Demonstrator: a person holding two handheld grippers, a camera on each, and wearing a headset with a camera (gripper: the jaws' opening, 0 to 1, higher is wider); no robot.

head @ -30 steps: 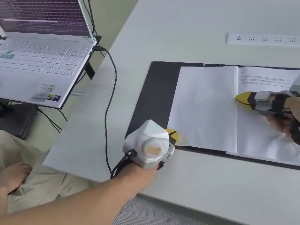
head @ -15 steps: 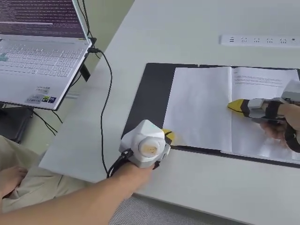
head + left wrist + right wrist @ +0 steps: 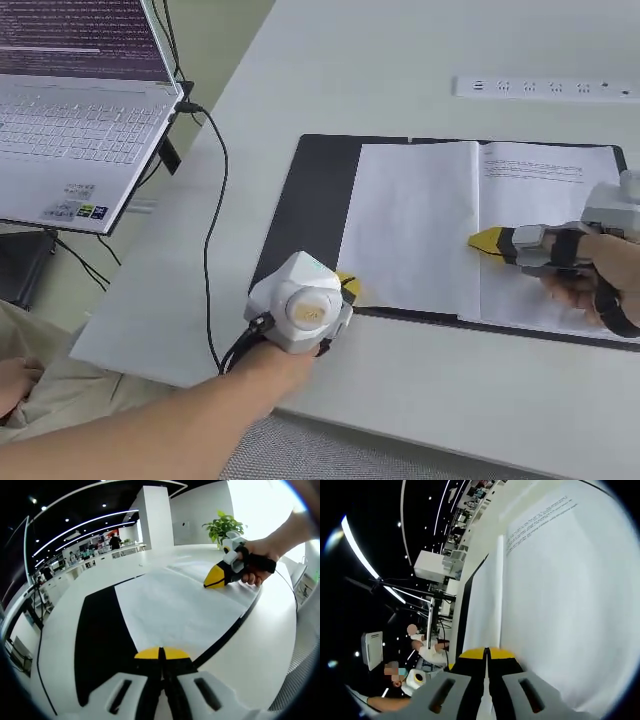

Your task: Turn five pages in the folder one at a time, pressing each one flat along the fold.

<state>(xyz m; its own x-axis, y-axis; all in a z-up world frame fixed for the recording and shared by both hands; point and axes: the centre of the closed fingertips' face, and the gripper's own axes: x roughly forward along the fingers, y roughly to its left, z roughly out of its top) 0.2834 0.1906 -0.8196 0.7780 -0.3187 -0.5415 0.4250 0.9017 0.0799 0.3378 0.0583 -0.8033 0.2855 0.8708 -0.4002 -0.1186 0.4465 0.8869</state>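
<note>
The folder (image 3: pixel 312 200) is lying open and flat on the white table (image 3: pixel 400 60), with its black cover showing as a wide band to the left of the sheets. It is holding a stack of white pages. The left page (image 3: pixel 410 225) is showing a blank face. The right page (image 3: pixel 545 190) is carrying a few lines of print near its far edge. The fold (image 3: pixel 478 185) is running between them from the far edge to the near edge.

The right gripper (image 3: pixel 482 241) is lying low over the right page, with its yellow tips pointing at the fold and sitting on or just above it; contact cannot be confirmed. In the right gripper view its jaws are standing pressed together, with nothing between them.

The left gripper (image 3: pixel 345 285) is sitting at the near left corner of the left page, at the folder's near edge. In the left gripper view its jaws are likewise meeting tip to tip and gripping nothing, with the blank page stretching away in front of them.

A laptop (image 3: pixel 80 120) is standing open on a lower surface to the left, well apart from the folder. A black cable (image 3: pixel 213 230) is running from it across the table edge. A white power strip (image 3: pixel 545 88) is lying beyond the folder.
</note>
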